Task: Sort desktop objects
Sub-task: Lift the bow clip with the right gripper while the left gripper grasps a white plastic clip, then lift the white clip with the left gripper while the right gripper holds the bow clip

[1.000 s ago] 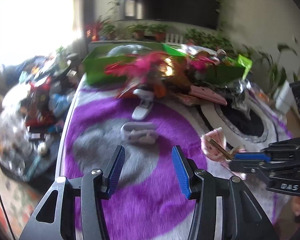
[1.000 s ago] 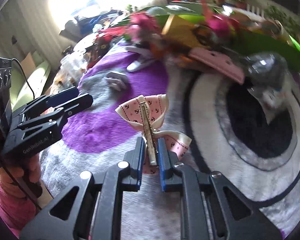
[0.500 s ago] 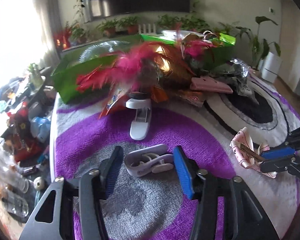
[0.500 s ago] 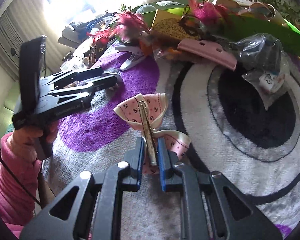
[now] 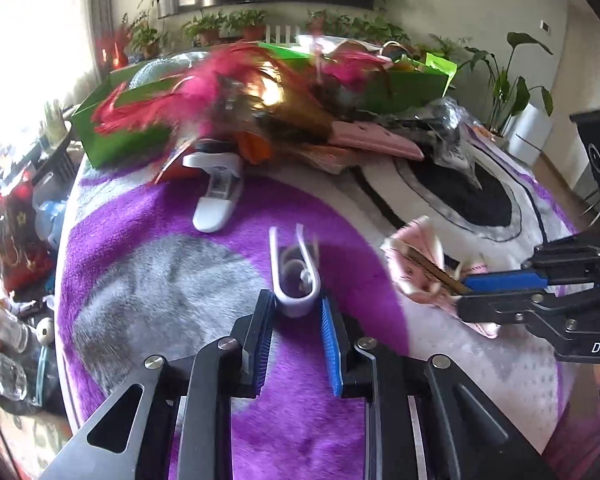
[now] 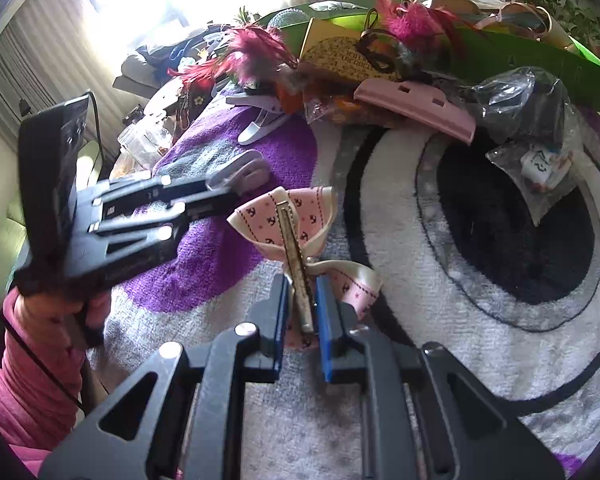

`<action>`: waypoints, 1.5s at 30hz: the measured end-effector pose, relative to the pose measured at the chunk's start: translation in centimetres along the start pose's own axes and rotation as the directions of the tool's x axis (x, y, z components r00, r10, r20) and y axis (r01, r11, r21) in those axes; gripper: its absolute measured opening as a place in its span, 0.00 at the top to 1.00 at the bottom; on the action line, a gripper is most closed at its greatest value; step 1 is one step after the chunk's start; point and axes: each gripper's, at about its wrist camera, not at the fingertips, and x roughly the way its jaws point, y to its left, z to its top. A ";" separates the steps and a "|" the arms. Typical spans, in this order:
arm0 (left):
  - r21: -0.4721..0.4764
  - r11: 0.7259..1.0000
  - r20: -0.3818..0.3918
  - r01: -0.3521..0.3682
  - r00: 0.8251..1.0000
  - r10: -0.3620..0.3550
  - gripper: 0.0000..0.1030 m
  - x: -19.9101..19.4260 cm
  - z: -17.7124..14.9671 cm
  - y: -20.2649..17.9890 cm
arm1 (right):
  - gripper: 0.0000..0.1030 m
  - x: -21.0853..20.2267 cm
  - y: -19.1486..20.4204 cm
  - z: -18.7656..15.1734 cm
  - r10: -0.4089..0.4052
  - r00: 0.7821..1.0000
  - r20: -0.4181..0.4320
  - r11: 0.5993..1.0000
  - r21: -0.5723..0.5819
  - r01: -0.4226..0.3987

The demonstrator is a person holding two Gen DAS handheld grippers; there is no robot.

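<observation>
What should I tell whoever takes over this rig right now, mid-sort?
Left gripper: shut on the white hair clip, which stands between its pads just above the purple patch of the rug.
Right gripper: shut on the pink bow clip, gripping its metal bar.
On the rug: a white stapler and a flat pink piece at the foot of the feather pile; green box behind it; plastic bags to the right.
Done: both clips picked.
Left: place both clips, then sort the rest; I can't tell where they go.
</observation>
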 end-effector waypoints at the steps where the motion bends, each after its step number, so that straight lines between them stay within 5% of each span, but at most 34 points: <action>1: 0.005 1.000 0.000 -0.007 1.000 0.007 0.78 0.0 -0.1 -0.4 | 0.84 0.0 0.1 0.0 -0.002 1.000 0.001 1.000 -0.005 0.002; 16: -0.062 0.996 0.006 -0.063 0.998 0.063 0.78 0.8 1.0 -0.5 | 0.75 -0.6 0.7 0.0 -0.041 0.999 0.025 0.997 -0.067 0.043; 20: -0.062 0.995 0.004 -0.074 0.997 0.074 0.78 1.2 1.0 -0.6 | 0.65 0.4 0.8 -0.1 -0.039 0.999 0.006 0.996 -0.074 0.039; 22: -0.072 0.995 0.009 -0.074 0.997 0.075 0.78 1.2 1.2 -0.5 | 0.67 0.4 1.0 -0.1 -0.048 0.999 0.018 0.995 -0.081 0.049; 24: -0.082 0.994 0.015 -0.066 0.998 0.068 0.78 1.2 1.2 -0.4 | 0.82 0.4 0.9 0.0 -0.057 0.998 0.022 0.995 -0.077 0.058; 35: -0.074 0.995 0.082 -0.062 0.994 0.068 0.77 -0.6 1.5 -1.1 | 0.84 -1.5 0.3 0.6 -0.016 0.997 0.069 0.999 -0.040 0.019; 45: -0.057 0.986 0.139 -0.158 0.977 0.165 0.77 -3.8 2.2 -2.8 | 0.83 -2.8 -0.4 1.3 -0.026 0.995 0.098 1.000 0.001 0.026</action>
